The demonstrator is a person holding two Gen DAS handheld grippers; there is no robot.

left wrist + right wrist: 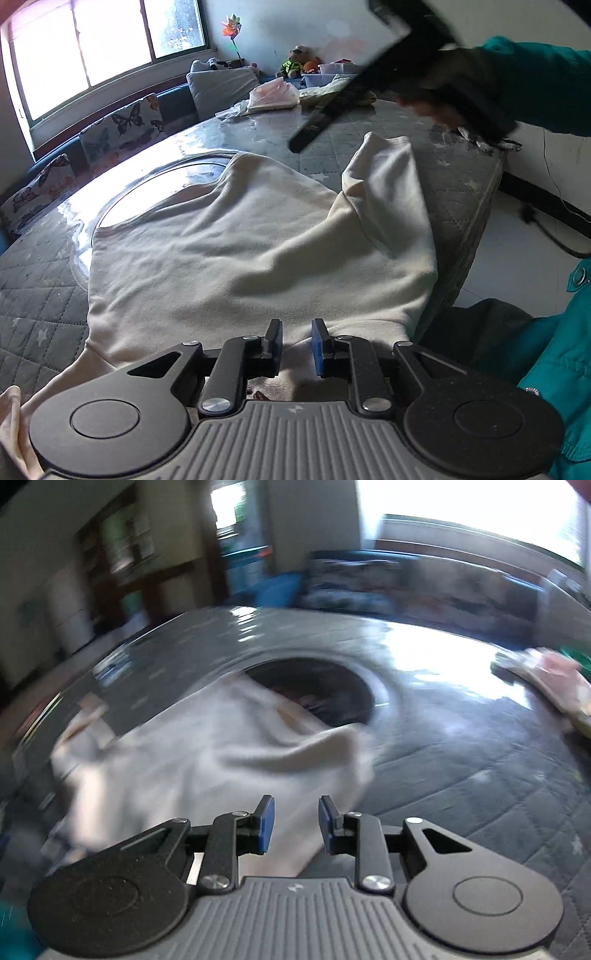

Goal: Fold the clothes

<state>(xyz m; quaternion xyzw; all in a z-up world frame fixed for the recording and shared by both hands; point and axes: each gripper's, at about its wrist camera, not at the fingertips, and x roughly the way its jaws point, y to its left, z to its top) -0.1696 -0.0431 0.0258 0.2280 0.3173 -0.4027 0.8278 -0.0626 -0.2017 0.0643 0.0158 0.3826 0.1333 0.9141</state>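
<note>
We see mattress (44, 295), quilted grey, glossy round plate at centre. Garment (236, 251), cream, spread on mattress near edge, sleeve (384, 184) bunched up at its right. Left claw (297, 347) low over garment hem, parted, gripping nothing. Right claw (296, 823) above garment, parted, empty; view blurred.
</note>
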